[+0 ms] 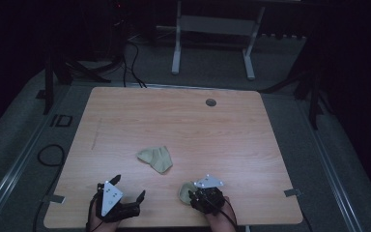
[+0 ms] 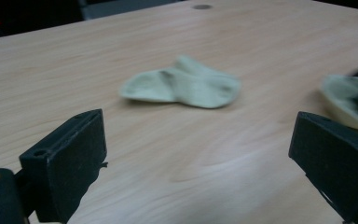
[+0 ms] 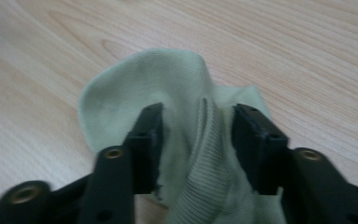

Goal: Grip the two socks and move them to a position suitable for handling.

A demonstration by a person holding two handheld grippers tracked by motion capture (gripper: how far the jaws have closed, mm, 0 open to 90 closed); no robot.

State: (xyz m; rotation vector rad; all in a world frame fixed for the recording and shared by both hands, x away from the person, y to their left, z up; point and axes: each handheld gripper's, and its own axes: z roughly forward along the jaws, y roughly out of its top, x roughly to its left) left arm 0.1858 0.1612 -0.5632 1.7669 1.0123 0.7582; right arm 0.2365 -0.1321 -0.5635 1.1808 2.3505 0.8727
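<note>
A pale green sock (image 1: 155, 159) lies folded flat near the middle of the wooden table (image 1: 232, 130); in the left gripper view this sock (image 2: 186, 86) is ahead of the jaws. A second pale green sock (image 1: 185, 192) (image 2: 349, 100) lies bunched at the front edge under my right gripper (image 1: 194, 195). In the right gripper view the jaws of that gripper (image 3: 198, 130) stand part open on either side of this sock's (image 3: 135, 88) ribbed cuff, and the fabric sits loose between them. My left gripper (image 1: 128, 186) (image 2: 200, 140) is wide open over bare wood at the front left, with nothing between its jaws.
A round cable hole (image 1: 210, 102) sits near the table's far edge. Behind the table stands a white desk frame (image 1: 212, 29). Cables (image 1: 48, 155) lie on the grey floor to the left. The room around is dark.
</note>
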